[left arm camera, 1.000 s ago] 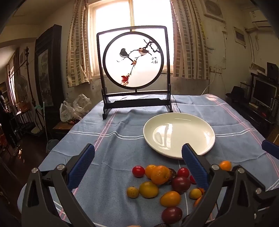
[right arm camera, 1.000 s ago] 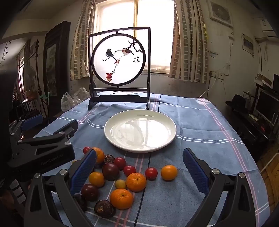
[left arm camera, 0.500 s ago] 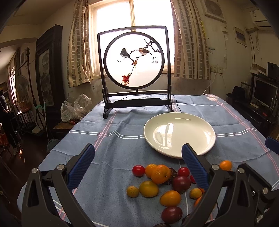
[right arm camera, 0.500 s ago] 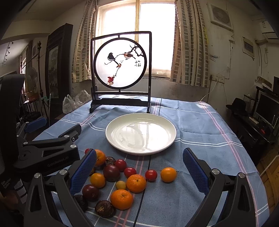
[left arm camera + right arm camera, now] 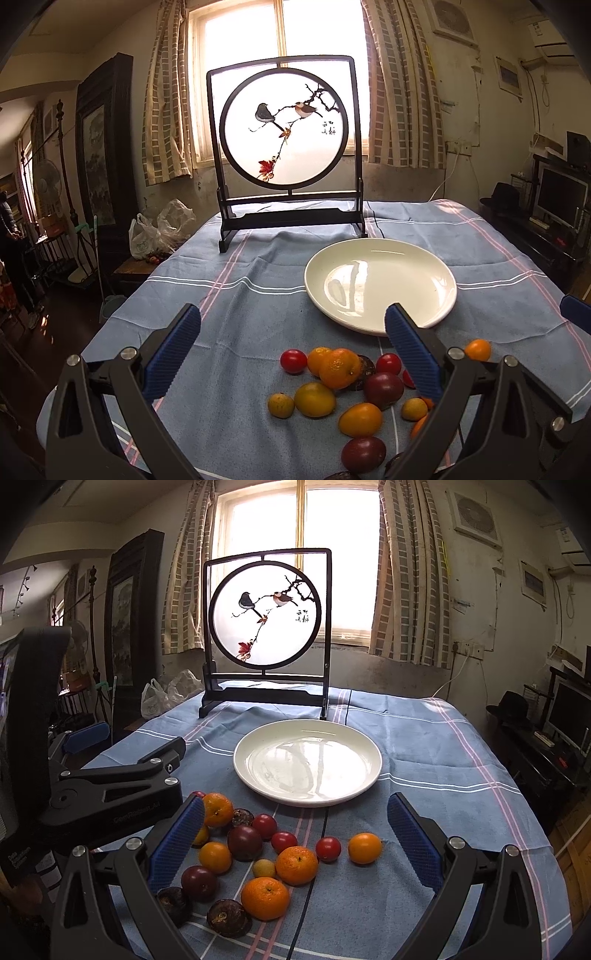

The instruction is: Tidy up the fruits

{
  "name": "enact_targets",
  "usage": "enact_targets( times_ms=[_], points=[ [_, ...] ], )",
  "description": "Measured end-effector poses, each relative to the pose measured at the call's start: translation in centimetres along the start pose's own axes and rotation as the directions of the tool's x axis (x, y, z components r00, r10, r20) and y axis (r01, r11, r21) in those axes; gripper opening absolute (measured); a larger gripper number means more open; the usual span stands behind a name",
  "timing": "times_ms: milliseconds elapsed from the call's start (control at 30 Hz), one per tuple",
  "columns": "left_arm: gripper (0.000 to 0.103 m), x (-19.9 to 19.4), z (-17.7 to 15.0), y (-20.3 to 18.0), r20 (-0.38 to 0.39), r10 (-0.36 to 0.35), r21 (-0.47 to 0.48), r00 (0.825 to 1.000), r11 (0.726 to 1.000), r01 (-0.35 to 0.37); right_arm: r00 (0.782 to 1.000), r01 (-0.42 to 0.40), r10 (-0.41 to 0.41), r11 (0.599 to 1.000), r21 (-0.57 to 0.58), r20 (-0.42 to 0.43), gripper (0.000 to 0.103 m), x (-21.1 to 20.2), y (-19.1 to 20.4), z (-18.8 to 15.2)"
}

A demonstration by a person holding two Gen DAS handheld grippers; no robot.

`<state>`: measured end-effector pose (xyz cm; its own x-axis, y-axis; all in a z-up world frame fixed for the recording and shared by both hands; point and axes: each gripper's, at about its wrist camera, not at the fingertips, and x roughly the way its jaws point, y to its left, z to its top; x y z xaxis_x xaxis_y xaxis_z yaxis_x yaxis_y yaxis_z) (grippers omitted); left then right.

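Several small fruits lie loose on the blue cloth in front of an empty white plate [image 5: 380, 284] [image 5: 307, 762]: tangerines [image 5: 265, 898] [image 5: 339, 368], red tomatoes [image 5: 328, 848] [image 5: 293, 361], dark plums [image 5: 245, 842] [image 5: 383, 386], yellow-orange fruits [image 5: 364, 847] [image 5: 314, 399] and brown ones [image 5: 228, 918]. My left gripper [image 5: 291, 352] hovers open above the left part of the pile, holding nothing. My right gripper [image 5: 295, 843] is open over the pile's middle, also without anything in it. The left gripper's black body [image 5: 118, 794] shows at the left of the right wrist view.
A dark-framed round bird screen [image 5: 286, 147] [image 5: 264, 627] stands at the table's far edge behind the plate. A plastic bag [image 5: 159, 229] sits on a side table to the left. A monitor and shelf [image 5: 557, 206] stand to the right. A person [image 5: 11, 258] is at far left.
Both grippers have drifted slightly; the right wrist view has tilted up and pulled back a little. The fruits and plate have not moved. Both grippers stay open.
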<state>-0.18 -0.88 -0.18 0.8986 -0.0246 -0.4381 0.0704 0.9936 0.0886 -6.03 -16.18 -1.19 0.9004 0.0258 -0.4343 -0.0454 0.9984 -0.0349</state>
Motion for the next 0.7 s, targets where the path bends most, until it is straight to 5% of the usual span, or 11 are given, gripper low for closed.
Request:
enact_targets(
  times_ms=[700],
  points=[
    [0.098, 0.31, -0.27, 0.09, -0.013, -0.002, 0.001, 1.0, 1.0, 0.002, 1.0, -0.01, 0.01, 1.0, 0.0, -0.016, 0.099, 0.29, -0.09, -0.26]
  ],
)
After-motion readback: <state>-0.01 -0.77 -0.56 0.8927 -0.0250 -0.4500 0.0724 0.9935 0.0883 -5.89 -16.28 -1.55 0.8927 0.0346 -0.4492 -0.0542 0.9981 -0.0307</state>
